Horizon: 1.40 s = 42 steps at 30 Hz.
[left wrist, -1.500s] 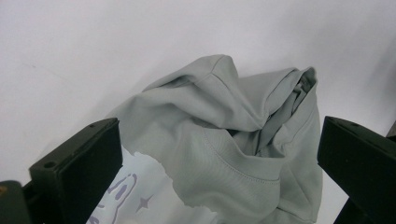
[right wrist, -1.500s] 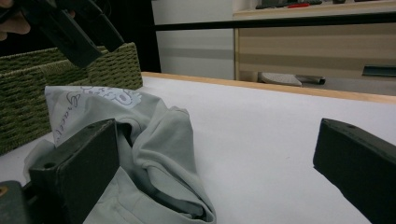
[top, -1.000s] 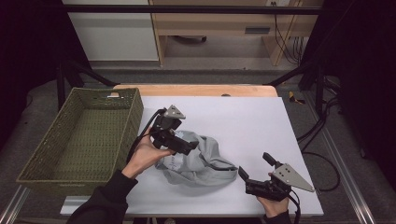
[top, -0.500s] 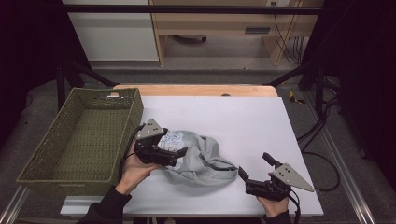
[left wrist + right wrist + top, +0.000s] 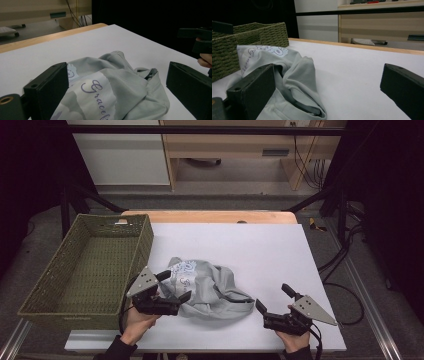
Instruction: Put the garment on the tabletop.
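Shirt (image 5: 210,287) lies crumpled between my left claw's (image 5: 174,286) spread jaws, long axis toward my spread right claw (image 5: 271,299).

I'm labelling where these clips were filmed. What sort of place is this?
Probably a lab or workshop recording bench: a white table inside a dark metal frame, cables by plain wooden furniture, and a crumpled grey garment beside a wicker basket.

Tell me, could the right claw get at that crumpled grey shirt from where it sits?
Probably yes. The right claw stands open beside the grey shirt, its jaws facing the cloth, with bare white table between them and nothing in the way.
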Each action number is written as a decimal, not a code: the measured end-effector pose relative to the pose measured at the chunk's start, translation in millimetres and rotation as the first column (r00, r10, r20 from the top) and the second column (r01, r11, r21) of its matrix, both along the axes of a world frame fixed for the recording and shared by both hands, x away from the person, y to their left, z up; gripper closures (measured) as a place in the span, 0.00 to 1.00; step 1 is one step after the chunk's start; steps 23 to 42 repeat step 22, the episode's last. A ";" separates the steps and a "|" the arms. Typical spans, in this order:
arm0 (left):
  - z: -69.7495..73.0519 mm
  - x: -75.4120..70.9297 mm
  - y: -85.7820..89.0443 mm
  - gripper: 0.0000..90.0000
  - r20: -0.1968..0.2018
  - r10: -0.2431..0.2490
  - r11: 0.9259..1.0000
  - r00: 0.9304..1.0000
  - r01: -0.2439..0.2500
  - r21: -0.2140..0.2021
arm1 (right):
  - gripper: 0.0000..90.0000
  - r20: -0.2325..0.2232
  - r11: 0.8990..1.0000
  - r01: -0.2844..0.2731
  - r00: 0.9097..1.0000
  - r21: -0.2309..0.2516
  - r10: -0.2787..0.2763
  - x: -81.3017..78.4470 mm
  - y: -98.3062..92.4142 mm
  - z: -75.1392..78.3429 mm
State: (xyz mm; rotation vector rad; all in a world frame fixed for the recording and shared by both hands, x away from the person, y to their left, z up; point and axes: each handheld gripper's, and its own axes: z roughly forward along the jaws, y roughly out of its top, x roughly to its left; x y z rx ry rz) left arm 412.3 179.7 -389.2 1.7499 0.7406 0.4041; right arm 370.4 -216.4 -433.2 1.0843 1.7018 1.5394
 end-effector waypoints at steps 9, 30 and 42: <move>-11.8 -16.8 15.2 0.02 0.019 0.037 0.999 0.999 -0.037 -0.012 | 0.00 0.000 1.000 -0.018 1.000 0.008 0.018 -2.2 -4.0 0.5; -14.7 -26.1 37.0 0.02 0.011 0.089 0.995 0.996 -0.089 -0.043 | 0.00 -0.004 1.000 -0.022 1.000 0.004 0.022 -3.1 -5.8 -0.9; -14.7 -26.1 37.0 0.02 0.011 0.089 0.995 0.996 -0.089 -0.043 | 0.00 -0.004 1.000 -0.022 1.000 0.004 0.022 -3.1 -5.8 -0.9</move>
